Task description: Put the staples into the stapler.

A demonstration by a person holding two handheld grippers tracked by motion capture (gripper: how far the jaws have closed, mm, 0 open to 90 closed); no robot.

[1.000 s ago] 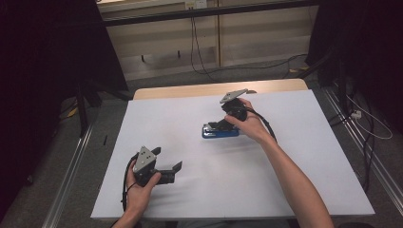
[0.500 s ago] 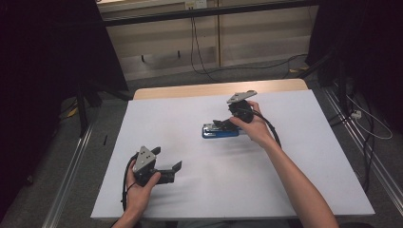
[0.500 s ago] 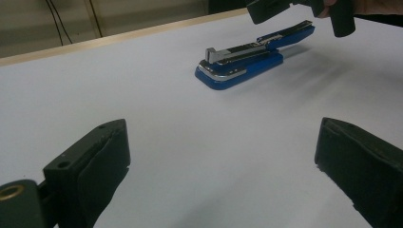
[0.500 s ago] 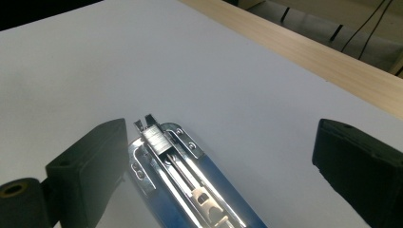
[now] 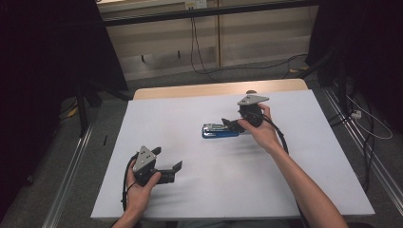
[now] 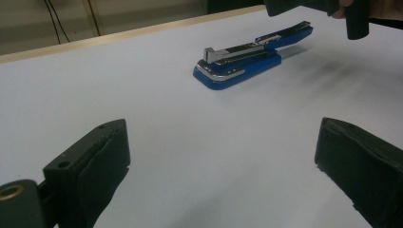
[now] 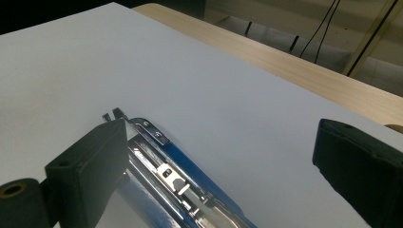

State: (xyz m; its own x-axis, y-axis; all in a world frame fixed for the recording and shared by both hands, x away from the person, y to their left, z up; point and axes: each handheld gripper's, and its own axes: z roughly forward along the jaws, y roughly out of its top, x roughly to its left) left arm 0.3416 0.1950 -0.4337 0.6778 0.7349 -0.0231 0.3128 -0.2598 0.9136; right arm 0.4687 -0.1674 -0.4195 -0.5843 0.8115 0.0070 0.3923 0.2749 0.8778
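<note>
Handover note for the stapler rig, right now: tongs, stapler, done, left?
Left tongs: open, near the table's front-left, holding nothing, aimed at the stapler.
Right tongs: open, at the stapler's right end, above it; no grip.
Stapler: blue, mid-table, lying flat, metal top arm slightly raised in the left gripper view.
Done: right hand brought to the stapler.
Left: probably close the right tongs on it or press it; the left may be needed to steady it.
</note>
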